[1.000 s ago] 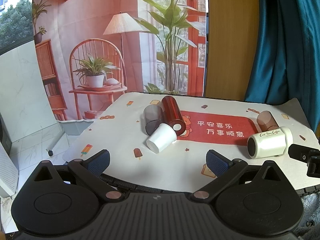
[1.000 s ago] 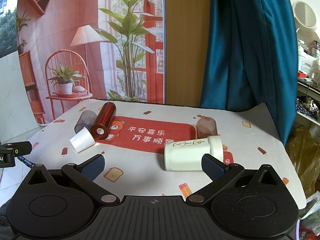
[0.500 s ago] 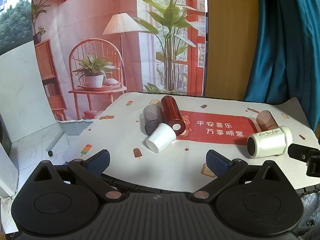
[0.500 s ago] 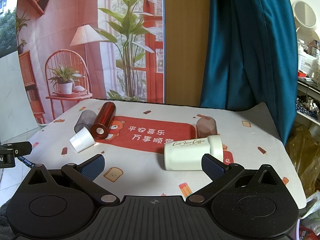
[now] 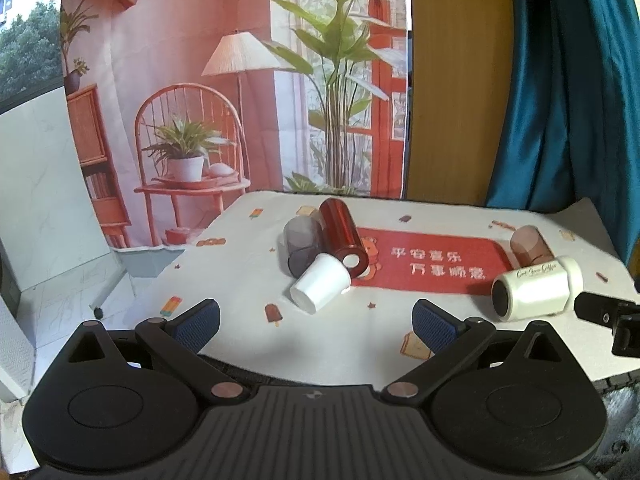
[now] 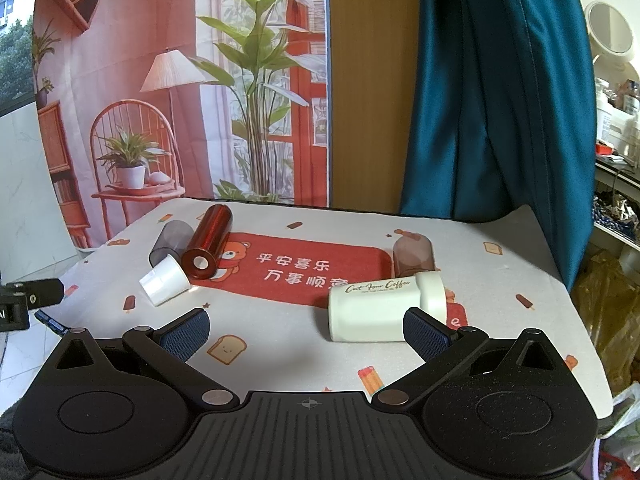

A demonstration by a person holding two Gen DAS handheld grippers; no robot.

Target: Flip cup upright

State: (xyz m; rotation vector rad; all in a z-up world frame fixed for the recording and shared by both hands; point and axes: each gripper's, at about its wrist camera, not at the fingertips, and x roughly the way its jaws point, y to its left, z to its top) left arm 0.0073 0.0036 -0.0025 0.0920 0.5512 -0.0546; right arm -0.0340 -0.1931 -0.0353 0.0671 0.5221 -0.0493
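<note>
My left claw hangs released, my right claw likewise, nothing between the pads. At one o'clock, the cream cylindrical coffee cup lies sideways; at eleven, the small white paper cup, then the glossy red metal tumbler.

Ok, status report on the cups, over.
Both tongs open, empty, left, right. All five cups lying down. White mug nearest right tongs. Paper cup touching red tumbler.

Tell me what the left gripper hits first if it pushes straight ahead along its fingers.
Most likely the white paper cup, lying on its side ahead of the open left gripper; depth is uncertain.
</note>
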